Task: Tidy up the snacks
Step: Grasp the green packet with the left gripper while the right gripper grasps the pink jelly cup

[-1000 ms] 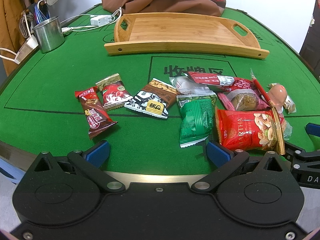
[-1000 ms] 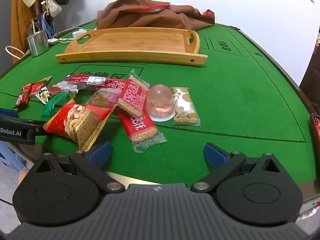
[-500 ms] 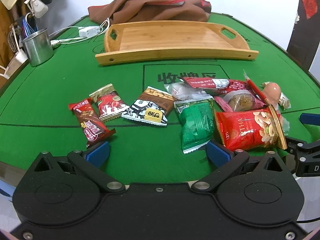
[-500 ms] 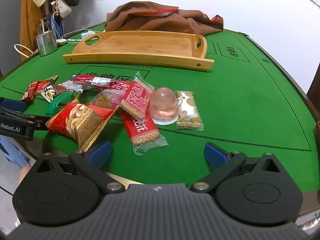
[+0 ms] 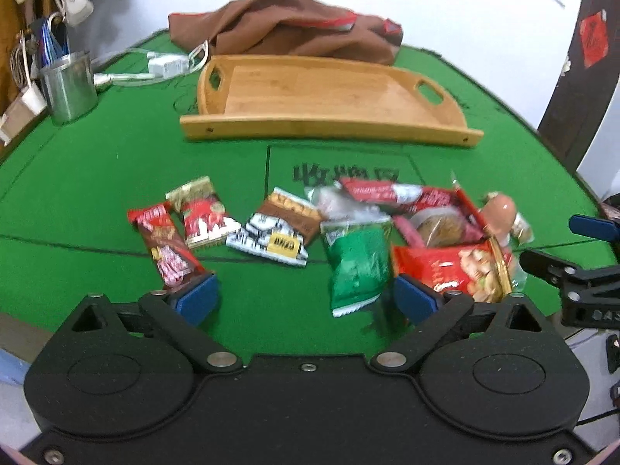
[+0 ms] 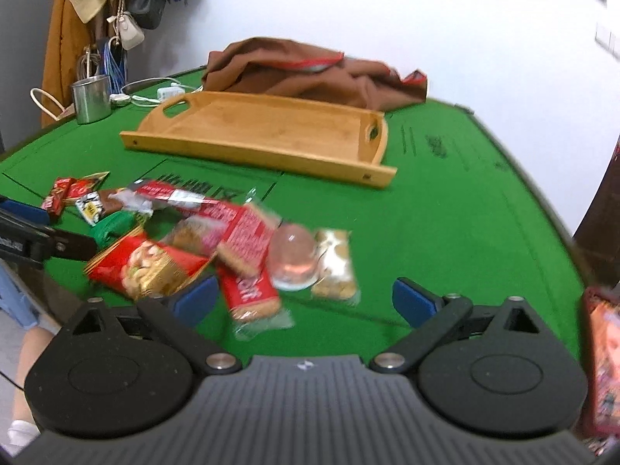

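Several snack packets lay scattered on the green table (image 5: 97, 162). Left gripper (image 5: 306, 298) had just been closing slightly, jaws wide, gripping nothing; green packet (image 5: 358, 263) lay partly between them, brown-red bar (image 5: 166, 248) by the left pad. Right gripper (image 6: 304, 298) stood spread, empty, red biscuit packet (image 6: 250, 290) between its pads, untouched. Wooden tray (image 5: 329, 97) beyond held nothing.

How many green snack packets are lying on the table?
1. The green packet lies on the felt between the black-and-white packet and the red nut bag. Others may be hidden under the pile.
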`<state>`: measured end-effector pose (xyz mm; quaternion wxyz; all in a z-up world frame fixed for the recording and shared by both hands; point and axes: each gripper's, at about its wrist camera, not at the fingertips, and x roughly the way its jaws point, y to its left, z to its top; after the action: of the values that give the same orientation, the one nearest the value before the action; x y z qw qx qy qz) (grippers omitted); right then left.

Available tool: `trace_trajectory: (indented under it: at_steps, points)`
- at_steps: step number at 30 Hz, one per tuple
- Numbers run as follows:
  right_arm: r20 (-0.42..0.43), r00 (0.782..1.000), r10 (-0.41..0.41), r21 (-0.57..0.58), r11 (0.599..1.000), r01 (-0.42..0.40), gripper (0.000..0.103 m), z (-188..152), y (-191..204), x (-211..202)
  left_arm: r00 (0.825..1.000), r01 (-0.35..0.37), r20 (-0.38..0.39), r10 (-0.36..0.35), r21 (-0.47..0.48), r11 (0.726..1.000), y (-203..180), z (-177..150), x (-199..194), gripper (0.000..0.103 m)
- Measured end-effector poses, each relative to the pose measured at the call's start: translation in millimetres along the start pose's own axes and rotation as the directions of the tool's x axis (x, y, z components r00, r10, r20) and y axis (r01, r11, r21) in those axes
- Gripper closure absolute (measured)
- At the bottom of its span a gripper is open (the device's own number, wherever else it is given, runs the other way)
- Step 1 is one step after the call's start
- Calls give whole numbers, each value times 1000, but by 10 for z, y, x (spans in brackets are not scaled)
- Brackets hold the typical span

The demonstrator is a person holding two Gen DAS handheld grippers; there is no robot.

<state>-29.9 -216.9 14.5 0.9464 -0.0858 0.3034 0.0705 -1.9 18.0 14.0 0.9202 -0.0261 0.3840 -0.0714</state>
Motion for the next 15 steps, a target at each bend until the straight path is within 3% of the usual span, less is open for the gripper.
trace_trajectory:
  at_steps: [5,7,9,10,15]
  points:
    - [21,1000,-20,8,1000,20,8,75,-67,60,999,13,36,-14,31,999,-58,70,-74,19]
    - [29,999,-35,9,999,34,11,98,-79,98,999,22,34,-23,26,999,-69,91,-65,29]
    - [31,999,-44,15,999,43,16,115,-91,135,999,34,25,-34,23,999,-82,105,-48,50]
    - [27,999,-45,20,999,44,19,119,-98,158,999,36,20,-36,22,999,-92,110,-36,54]
    - [11,1000,-16,31,999,16,33,138,-87,240,999,40,21,-41,38,998,-173,122,-4,58]
